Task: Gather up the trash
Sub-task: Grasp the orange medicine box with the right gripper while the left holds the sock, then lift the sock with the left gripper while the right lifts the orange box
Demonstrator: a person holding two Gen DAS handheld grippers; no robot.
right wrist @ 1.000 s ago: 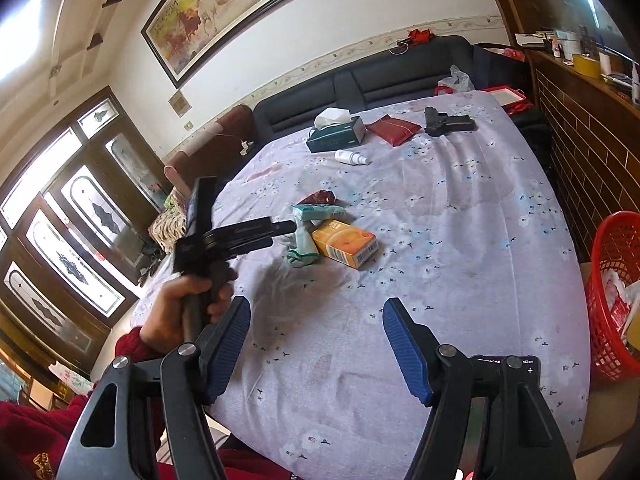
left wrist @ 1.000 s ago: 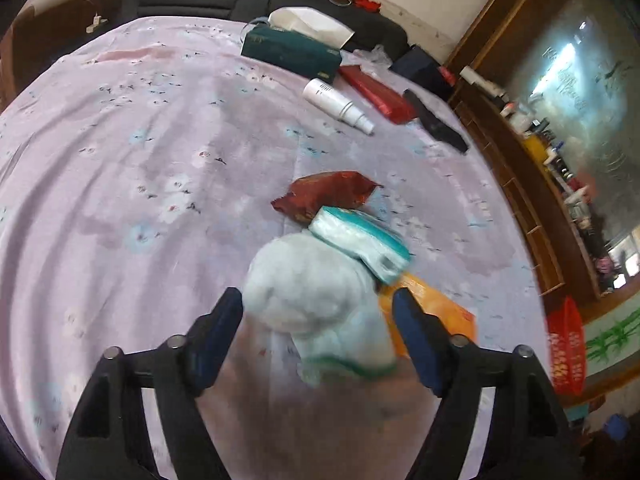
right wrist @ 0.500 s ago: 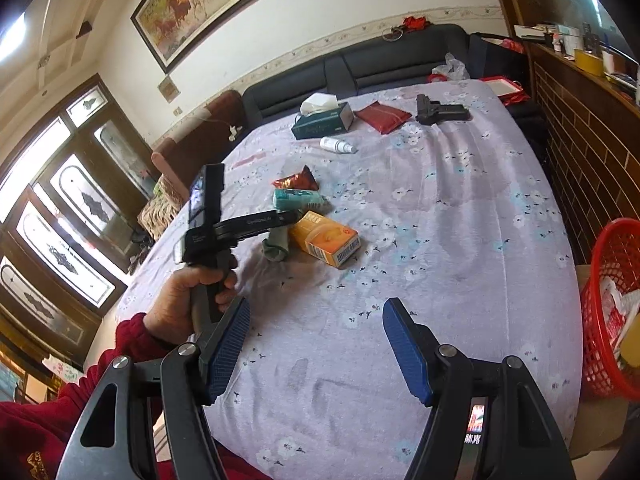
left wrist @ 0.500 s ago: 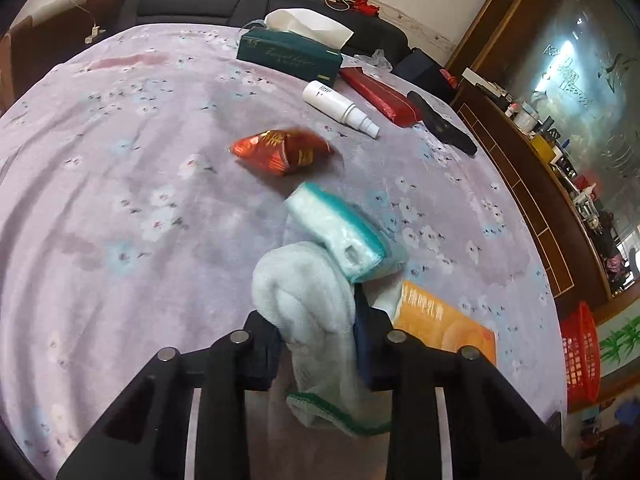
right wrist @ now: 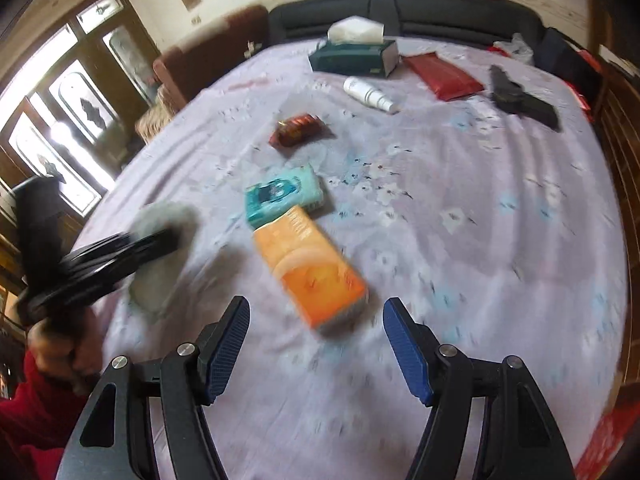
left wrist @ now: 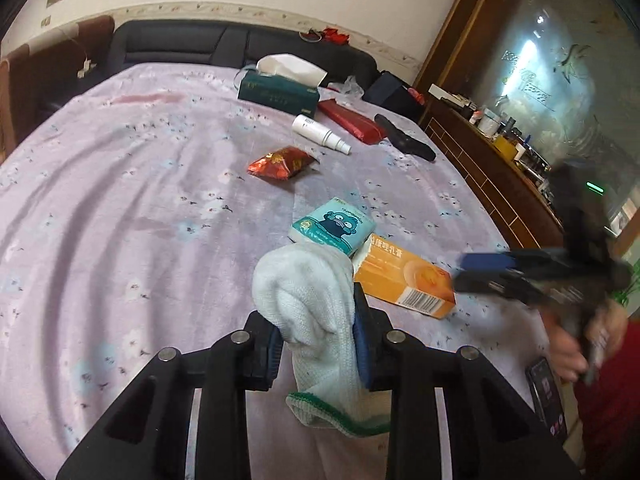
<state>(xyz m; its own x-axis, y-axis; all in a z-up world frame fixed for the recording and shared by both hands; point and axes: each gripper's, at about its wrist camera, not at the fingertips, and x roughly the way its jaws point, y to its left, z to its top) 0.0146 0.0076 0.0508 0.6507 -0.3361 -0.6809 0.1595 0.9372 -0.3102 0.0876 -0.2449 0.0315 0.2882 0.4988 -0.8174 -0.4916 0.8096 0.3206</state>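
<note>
The left tongs [left wrist: 316, 340] grip a white knitted sock with a green cuff [left wrist: 316, 312], while the right tongs [right wrist: 316, 344] stand open above an orange cardboard box [right wrist: 310, 268] on the lilac flowered bed [right wrist: 480, 220].

We see a lilac bedspread [left wrist: 120, 184] sprinkled with small white and pale blue blossoms. On it are an orange box [left wrist: 404, 282], a teal tissue pack [left wrist: 334, 230] printed with a dark cartoon figure, and a shiny red wrapper [left wrist: 282, 162]. The sock [left wrist: 316, 312] is white, its cuff edged green.
</note>
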